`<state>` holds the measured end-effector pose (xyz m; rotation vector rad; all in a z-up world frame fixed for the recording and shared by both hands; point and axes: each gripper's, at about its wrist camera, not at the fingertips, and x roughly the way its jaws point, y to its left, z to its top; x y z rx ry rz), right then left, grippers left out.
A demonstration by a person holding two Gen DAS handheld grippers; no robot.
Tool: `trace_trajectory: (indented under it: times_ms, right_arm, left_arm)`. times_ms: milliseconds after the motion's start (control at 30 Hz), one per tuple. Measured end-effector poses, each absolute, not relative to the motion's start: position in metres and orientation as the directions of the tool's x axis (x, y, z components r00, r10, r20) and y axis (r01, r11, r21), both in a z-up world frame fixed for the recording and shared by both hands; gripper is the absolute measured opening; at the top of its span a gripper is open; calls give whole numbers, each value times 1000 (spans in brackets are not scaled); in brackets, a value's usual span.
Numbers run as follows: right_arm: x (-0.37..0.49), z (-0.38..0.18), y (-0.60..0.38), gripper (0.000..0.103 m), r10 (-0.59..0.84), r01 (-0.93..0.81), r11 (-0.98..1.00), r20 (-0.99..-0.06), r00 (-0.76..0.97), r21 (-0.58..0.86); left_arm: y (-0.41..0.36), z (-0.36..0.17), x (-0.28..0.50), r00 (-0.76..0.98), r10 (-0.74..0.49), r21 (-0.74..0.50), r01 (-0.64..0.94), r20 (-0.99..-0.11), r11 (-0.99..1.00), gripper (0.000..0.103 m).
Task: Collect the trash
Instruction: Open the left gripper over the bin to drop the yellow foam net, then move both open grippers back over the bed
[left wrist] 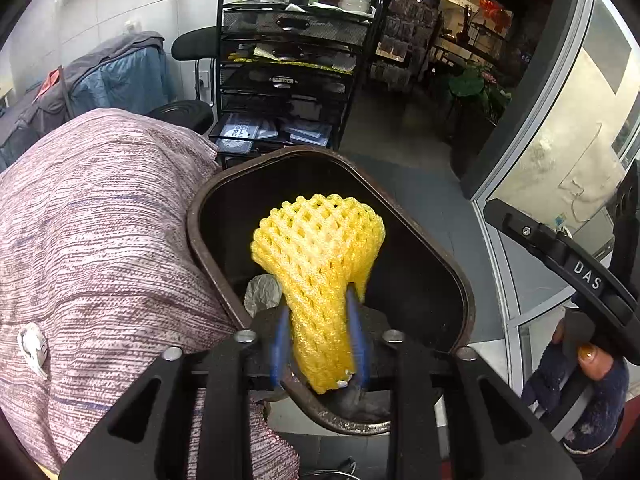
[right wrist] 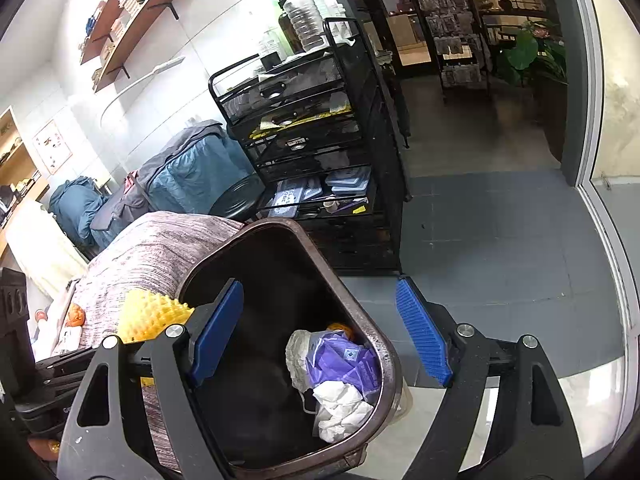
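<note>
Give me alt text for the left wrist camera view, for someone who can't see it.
The left gripper holds a yellow foam fruit net between its blue fingers, above the open dark brown trash bin. A pink striped cloth lies left of the bin, with a black mesh drawer cart behind.

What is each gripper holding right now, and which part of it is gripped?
The left gripper has the yellow foam net between its fingers by the narrow lower end, over the bin; a firm grip cannot be confirmed. The right gripper holds nothing.
</note>
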<state>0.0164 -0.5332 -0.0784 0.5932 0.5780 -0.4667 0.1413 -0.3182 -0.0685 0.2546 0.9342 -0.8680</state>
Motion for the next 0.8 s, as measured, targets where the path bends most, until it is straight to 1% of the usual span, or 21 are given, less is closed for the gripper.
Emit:
trace_trajectory:
  times_ms: [33, 67, 100, 133, 167, 233, 267, 333, 433, 533, 800]
  right_arm:
    - [16, -79, -534, 79, -242, 560, 735, -624, 744, 383]
    - [16, -79, -534, 79, -243, 562, 734, -624, 743, 382]
    - [17, -79, -535, 80, -244, 563, 733, -624, 742, 383]
    - [16, -79, -535, 81, -244, 563, 732, -625, 742, 383]
    - [16, -80, -535, 82, -244, 564, 731, -625, 741, 383]
    - [17, -80, -535, 85, -246, 566, 730, -624, 741, 384]
    - [17, -80, -535, 85, -247, 566, 729, -624, 742, 384]
    - [17, -81, -536, 86, -247, 566, 728, -623, 743, 387]
    - [17, -81, -537, 88, -248, 567, 726, -621, 743, 389]
    - [18, -82, -536, 88, -247, 566, 727, -620, 744, 389]
    - [24, -79, -529, 89, -225, 540, 745, -613, 757, 393]
  left_arm:
    - [-318, -69, 141, 296, -541, -162, 747, -787, 645, 46]
    - [-319, -69, 141, 302, -540, -158, 746, -785, 647, 52]
    - [-318, -69, 140, 311, -541, -152, 746, -781, 649, 61]
    - [-318, -69, 138, 322, -540, -143, 747, -777, 650, 67]
    - [-317, -68, 137, 333, -537, -130, 748, -776, 651, 69]
    - [-317, -67, 136, 348, -533, -114, 749, -771, 653, 78]
    - [-317, -66, 135, 353, -536, -110, 751, -767, 651, 80]
    - [-316, -64, 132, 363, -540, -102, 753, -760, 650, 87]
    - [-315, -60, 127, 391, -544, -78, 756, -743, 649, 93]
    - [-312, -56, 122, 409, -548, -67, 755, -730, 652, 96]
    - [-289, -41, 110, 459, -563, -61, 736, -687, 674, 97]
